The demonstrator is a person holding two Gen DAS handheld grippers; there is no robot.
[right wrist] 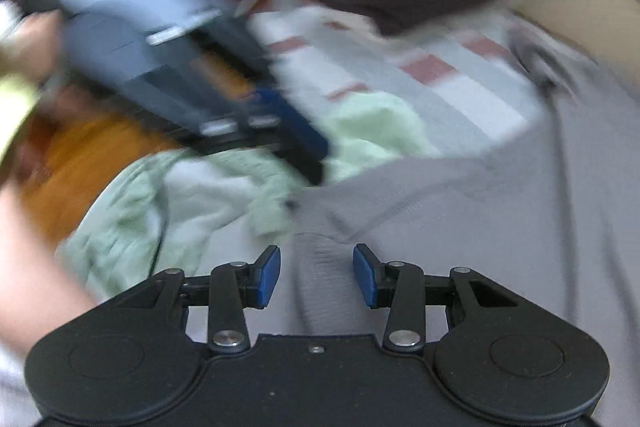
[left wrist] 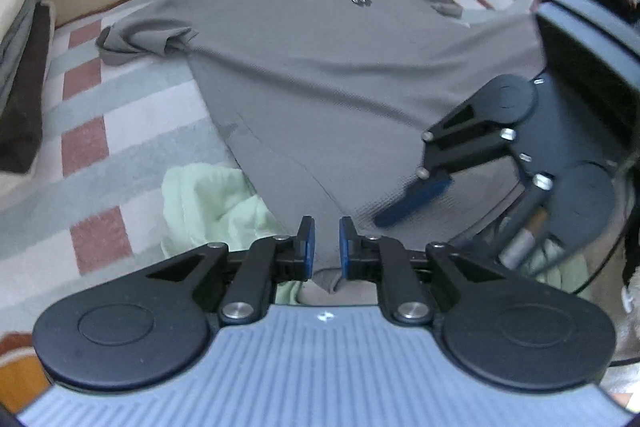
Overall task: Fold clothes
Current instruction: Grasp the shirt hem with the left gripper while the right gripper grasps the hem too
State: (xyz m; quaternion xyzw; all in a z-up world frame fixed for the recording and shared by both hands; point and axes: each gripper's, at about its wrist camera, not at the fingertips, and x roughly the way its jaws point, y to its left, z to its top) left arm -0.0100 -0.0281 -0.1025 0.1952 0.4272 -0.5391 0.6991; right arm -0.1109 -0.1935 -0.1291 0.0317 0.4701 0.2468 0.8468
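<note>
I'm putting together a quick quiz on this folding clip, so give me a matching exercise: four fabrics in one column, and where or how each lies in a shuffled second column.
1. grey short-sleeved T-shirt
2. pale green crumpled cloth
3. dark brown folded cloth
4. pink, grey and white checked sheet

A. bottom of a stack at the side
B. lying under the other fabrics
C. spread out flat
D. bunched beside the shirt's hem

Pairs: 1-C, 2-D, 3-A, 4-B
</note>
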